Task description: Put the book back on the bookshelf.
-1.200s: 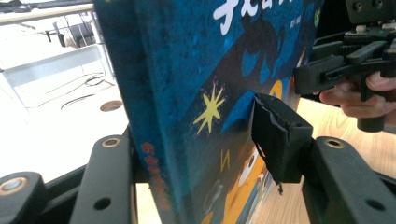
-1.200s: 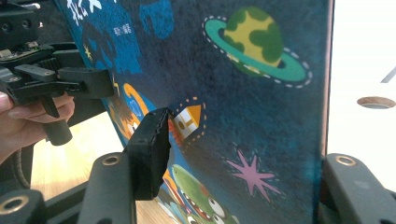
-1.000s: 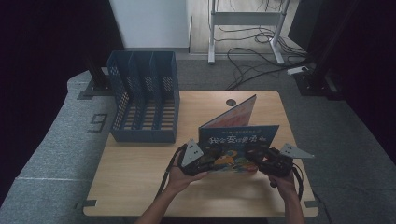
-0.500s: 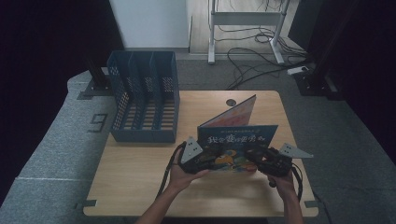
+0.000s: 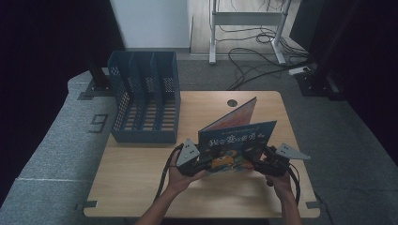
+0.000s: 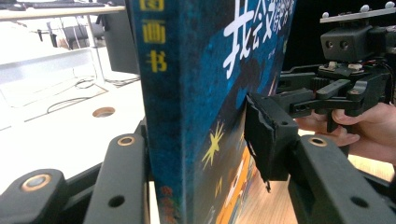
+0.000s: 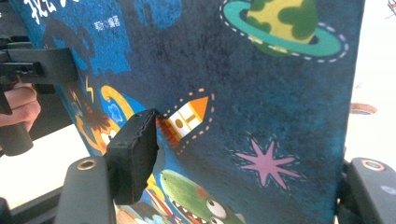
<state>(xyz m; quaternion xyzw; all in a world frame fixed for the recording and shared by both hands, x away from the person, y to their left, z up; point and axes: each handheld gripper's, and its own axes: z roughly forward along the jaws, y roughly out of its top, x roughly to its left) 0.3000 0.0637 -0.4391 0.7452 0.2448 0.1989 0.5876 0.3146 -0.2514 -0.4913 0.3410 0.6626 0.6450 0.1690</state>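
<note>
While its spine reads 画书, the picture book (image 5: 234,145) stands upright on the worktop (image 5: 141,178), left tool (image 5: 202,165) and right tool (image 5: 256,161) each clamping a lower corner.

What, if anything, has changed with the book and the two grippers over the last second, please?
Nothing has visibly changed. The left gripper and right gripper still clamp the blue picture book upright on the table, and the blue file rack has not moved.
</note>
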